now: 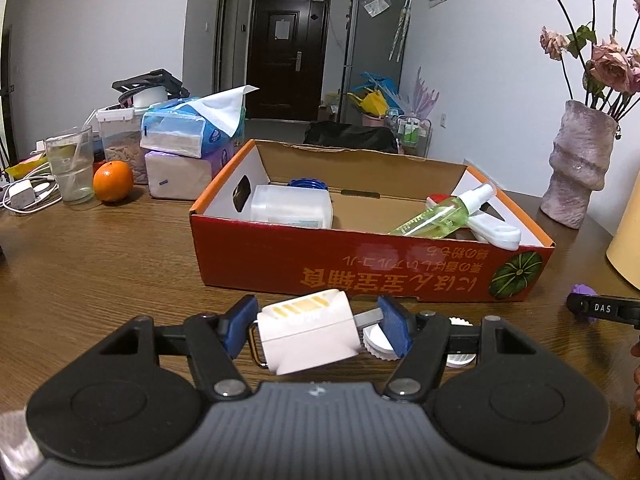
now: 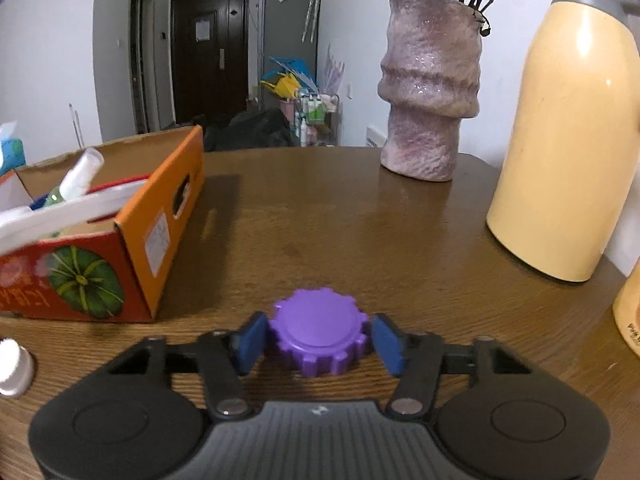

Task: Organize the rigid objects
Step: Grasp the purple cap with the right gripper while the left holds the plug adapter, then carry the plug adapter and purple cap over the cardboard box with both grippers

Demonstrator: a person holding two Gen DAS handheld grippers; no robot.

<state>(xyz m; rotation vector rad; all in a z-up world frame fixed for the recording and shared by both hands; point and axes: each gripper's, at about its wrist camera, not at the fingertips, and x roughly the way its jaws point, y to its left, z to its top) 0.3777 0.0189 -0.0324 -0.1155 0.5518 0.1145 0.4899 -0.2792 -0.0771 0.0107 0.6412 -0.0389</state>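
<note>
An open red and orange cardboard box (image 1: 360, 268) stands on the wooden table (image 1: 100, 272) and holds a white tub (image 1: 292, 206), a green spray bottle (image 1: 444, 216) and a white clip. My left gripper (image 1: 316, 330) has its blue pads on both ends of a white and pink tool with a metal blade (image 1: 308, 332), just in front of the box. My right gripper (image 2: 318, 340) has its pads at both sides of a purple gear-shaped cap (image 2: 318, 330) on the table, right of the box (image 2: 132, 240); a small gap shows at the right pad.
A white cap (image 1: 378, 342) lies under the left gripper. A glass (image 1: 74, 164), an orange (image 1: 113, 181), tissue packs (image 1: 192, 132) and cables stand at the far left. A pink vase (image 2: 430, 88) and a cream thermos (image 2: 572, 128) stand at the right.
</note>
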